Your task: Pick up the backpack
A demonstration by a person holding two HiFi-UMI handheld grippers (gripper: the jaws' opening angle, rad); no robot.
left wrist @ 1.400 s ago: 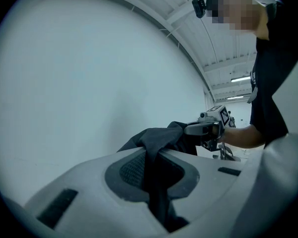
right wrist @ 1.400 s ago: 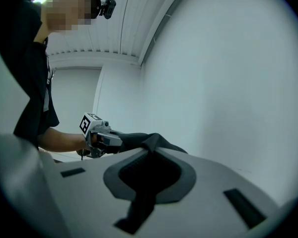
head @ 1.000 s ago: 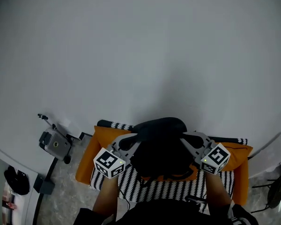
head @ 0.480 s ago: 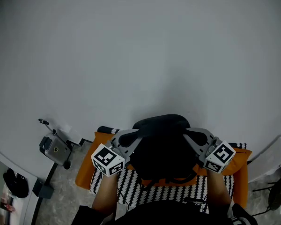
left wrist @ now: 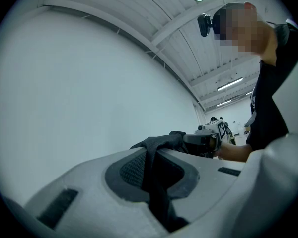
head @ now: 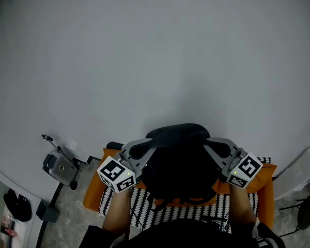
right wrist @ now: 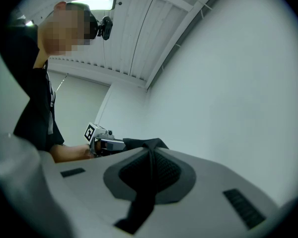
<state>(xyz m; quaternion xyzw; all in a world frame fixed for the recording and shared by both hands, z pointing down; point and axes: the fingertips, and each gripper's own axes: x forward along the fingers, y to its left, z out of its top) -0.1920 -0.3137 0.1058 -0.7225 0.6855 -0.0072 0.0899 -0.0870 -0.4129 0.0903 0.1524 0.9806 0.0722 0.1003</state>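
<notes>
While the left gripper (head: 140, 150) and right gripper (head: 215, 149) each pinch black fabric of the backpack (head: 178, 161), held between them over the near orange cushion (head: 95, 184), lifting appears underway; next, raise both evenly.

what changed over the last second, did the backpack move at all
The left hand-held gripper and right hand-held gripper rose together, carrying the black backpack up toward the head camera. Nothing was newly taken or let go: both stay clamped on its black fabric. The orange cushion, striped seat and grey device on the floor stayed put.
</notes>
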